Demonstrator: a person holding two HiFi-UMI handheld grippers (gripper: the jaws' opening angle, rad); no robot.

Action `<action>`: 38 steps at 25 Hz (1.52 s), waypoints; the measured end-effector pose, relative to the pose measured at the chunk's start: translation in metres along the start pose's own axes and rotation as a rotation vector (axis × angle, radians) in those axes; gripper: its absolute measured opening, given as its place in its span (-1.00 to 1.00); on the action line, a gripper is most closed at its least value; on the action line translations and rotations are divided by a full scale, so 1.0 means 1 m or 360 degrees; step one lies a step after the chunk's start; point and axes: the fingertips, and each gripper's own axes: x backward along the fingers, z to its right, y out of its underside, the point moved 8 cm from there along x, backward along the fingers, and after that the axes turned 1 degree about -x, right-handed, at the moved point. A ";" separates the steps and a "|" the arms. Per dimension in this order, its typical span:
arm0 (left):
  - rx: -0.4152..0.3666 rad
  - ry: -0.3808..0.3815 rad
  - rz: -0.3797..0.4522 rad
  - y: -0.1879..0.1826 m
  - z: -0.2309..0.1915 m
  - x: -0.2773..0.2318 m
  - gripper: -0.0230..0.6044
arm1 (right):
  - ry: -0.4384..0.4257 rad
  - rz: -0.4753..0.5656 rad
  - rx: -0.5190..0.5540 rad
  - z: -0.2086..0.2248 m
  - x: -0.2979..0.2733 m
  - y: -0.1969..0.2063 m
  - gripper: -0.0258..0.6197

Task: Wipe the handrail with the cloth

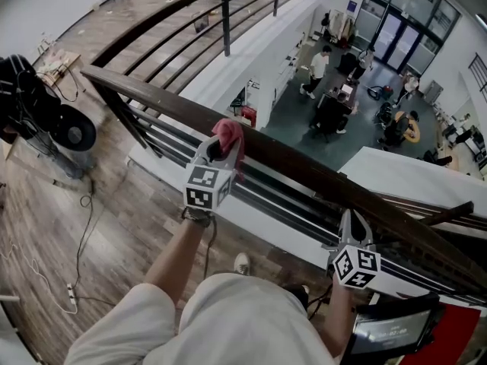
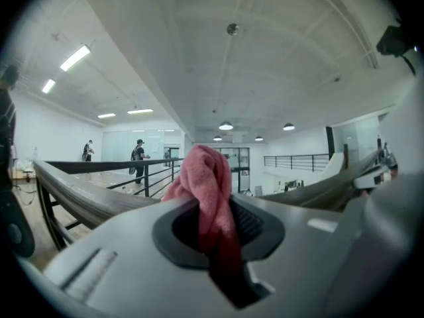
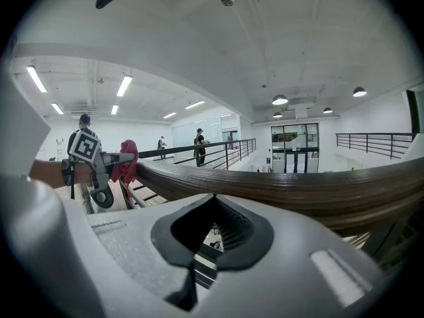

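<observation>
A dark brown wooden handrail (image 1: pixel 297 162) runs from upper left to lower right, above black rails. My left gripper (image 1: pixel 220 146) is shut on a bunched pink cloth (image 1: pixel 229 133), which rests against the top of the rail. In the left gripper view the cloth (image 2: pixel 211 184) sticks up between the jaws of the left gripper (image 2: pixel 216 229), with the handrail (image 2: pixel 69 189) stretching off to the left. My right gripper (image 1: pixel 354 221) sits lower right, close under the rail, shut and holding nothing. The right gripper view shows the right gripper (image 3: pixel 212 232), the handrail (image 3: pixel 298 189), the left gripper (image 3: pixel 99 165) and the cloth (image 3: pixel 127 160).
Beyond the rail is a drop to a lower floor (image 1: pixel 358 90) with desks and several people. A black fan-like stand (image 1: pixel 70 131) and cables (image 1: pixel 84 226) are on the wooden floor at left. A device with a screen (image 1: pixel 389 333) hangs at lower right.
</observation>
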 end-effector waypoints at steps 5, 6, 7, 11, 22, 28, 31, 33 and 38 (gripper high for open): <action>0.0001 0.0003 -0.0082 -0.007 -0.011 -0.016 -0.70 | 0.0013 0.0027 0.0005 0.001 0.002 -0.003 -0.92; -0.0003 -0.0002 -0.0097 -0.007 -0.012 -0.018 -0.70 | 0.0019 0.0033 0.0004 0.002 0.003 -0.004 -0.92; -0.0012 -0.0010 -0.0114 -0.007 -0.012 -0.019 -0.70 | 0.0025 0.0039 0.0003 0.003 0.004 -0.005 -0.92; -0.0040 -0.0074 -0.0110 -0.008 -0.008 -0.023 -0.70 | 0.0044 0.0051 0.0001 0.013 0.010 -0.009 -0.92; -0.0023 -0.0007 -0.0253 -0.018 0.011 -0.042 -0.70 | 0.0049 0.0049 -0.0003 0.035 0.018 -0.021 -0.92; -0.0026 0.0015 -0.0268 -0.020 0.034 -0.045 -0.70 | 0.0054 0.0053 -0.0002 0.053 0.026 -0.024 -0.92; -0.0047 0.0037 -0.0279 -0.022 0.050 -0.046 -0.70 | 0.0057 0.0054 -0.0007 0.061 0.031 -0.024 -0.92; -0.0066 0.0055 -0.0278 -0.024 0.060 -0.047 -0.70 | 0.0057 0.0054 -0.0011 0.066 0.034 -0.023 -0.92; -0.0097 0.0097 -0.0320 -0.022 0.084 -0.049 -0.70 | 0.0061 0.0048 -0.0025 0.078 0.041 -0.020 -0.92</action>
